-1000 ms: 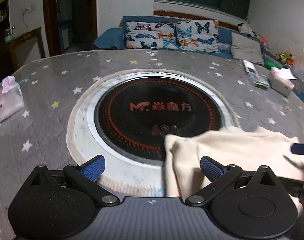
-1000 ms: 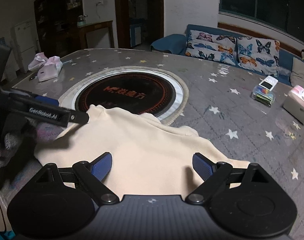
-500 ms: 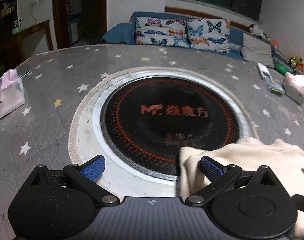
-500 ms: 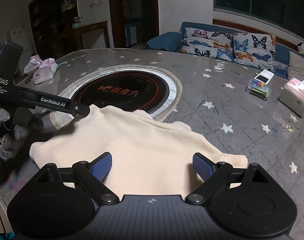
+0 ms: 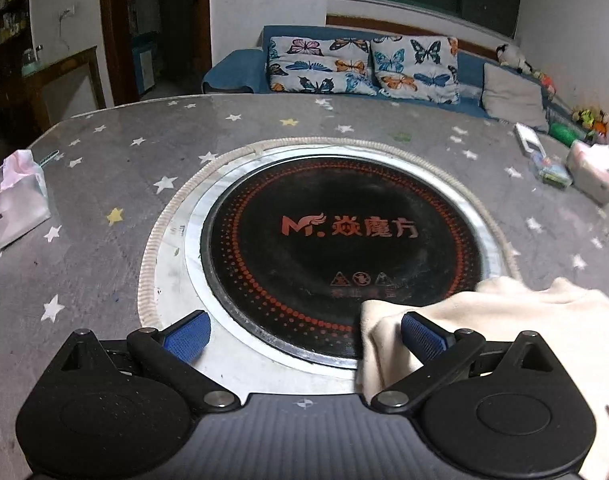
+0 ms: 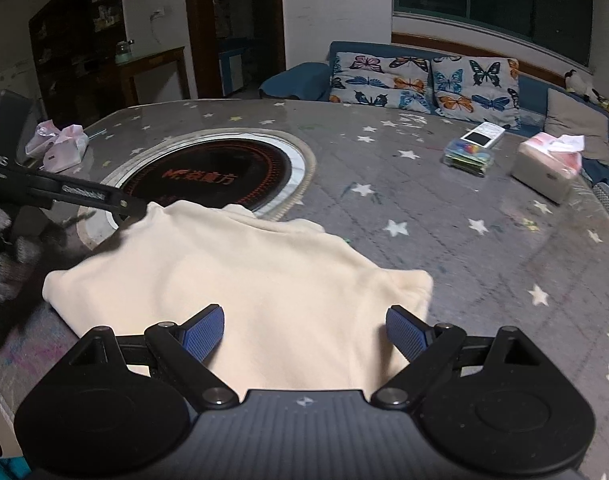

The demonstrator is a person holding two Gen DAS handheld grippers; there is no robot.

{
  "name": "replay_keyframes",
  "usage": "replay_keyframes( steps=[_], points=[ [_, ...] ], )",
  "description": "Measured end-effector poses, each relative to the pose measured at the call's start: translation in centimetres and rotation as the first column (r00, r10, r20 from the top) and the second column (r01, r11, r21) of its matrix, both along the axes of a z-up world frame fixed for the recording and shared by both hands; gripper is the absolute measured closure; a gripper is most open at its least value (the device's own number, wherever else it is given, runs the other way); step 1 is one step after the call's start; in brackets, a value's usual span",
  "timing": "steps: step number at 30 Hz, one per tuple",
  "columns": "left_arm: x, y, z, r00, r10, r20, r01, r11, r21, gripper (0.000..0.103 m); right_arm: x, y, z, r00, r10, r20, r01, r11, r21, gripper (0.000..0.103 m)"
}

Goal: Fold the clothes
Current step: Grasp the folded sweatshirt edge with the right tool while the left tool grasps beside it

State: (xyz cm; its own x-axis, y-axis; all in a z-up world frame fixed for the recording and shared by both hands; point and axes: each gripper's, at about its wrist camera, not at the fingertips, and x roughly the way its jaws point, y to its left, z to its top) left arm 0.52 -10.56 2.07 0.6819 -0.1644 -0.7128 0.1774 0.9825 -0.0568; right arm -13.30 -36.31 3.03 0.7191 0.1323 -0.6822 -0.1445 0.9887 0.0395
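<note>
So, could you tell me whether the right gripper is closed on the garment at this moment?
No, the right gripper is open, its blue pads spread wide apart above the cream garment, which lies on the table.

- The desk (image 5: 104, 264) wore a grey cover with stars.
- A round black hob (image 5: 344, 240) sat in its middle.
- A pink tissue pack (image 5: 16, 204) lay near the left edge.
- A tissue box (image 6: 548, 164) stood beside a small clear case (image 6: 470, 154).
- Butterfly cushions (image 5: 364, 66) lined the sofa (image 5: 232, 76) behind.
</note>
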Motion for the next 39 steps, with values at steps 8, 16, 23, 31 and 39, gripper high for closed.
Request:
replay_keyframes(
  steps=[8, 16, 23, 31, 39],
  points=[
    [-2.9, 0.8, 0.9, 1.0, -0.011, -0.004, 0.011, 0.998, -0.059, 0.0, -1.6, 0.2, 0.5, 1.0, 0.012, 0.015, -0.012, 1.0, -0.006, 0.013],
    [-4.6, 2.1, 1.0, 1.0, 0.014, -0.019, -0.016, 0.996, -0.092, 0.0, -2.3, 4.0, 1.1, 0.984, 0.179, 0.024, -0.178, 0.984, -0.025, 0.014],
    [-4.8, 3.7, 1.4, 0.999, 0.05, -0.016, -0.051, 0.991, -0.127, 0.001, -2.1, 9.1, 1.1, 0.934, 0.358, 0.013, -0.355, 0.93, -0.091, 0.018],
    [-4.3, 5.4, 1.0, 0.996, 0.058, -0.074, -0.074, 0.969, -0.236, 0.011, -1.4, 14.9, 0.6, 0.845, 0.534, -0.01, -0.527, 0.831, -0.178, 0.031],
    [-3.8, 6.0, 0.6, 0.993, 0.042, -0.109, -0.074, 0.951, -0.301, 0.011, -0.8, 18.2, -0.3, 0.801, 0.598, -0.03, -0.585, 0.77, -0.256, 0.042]
  ],
)
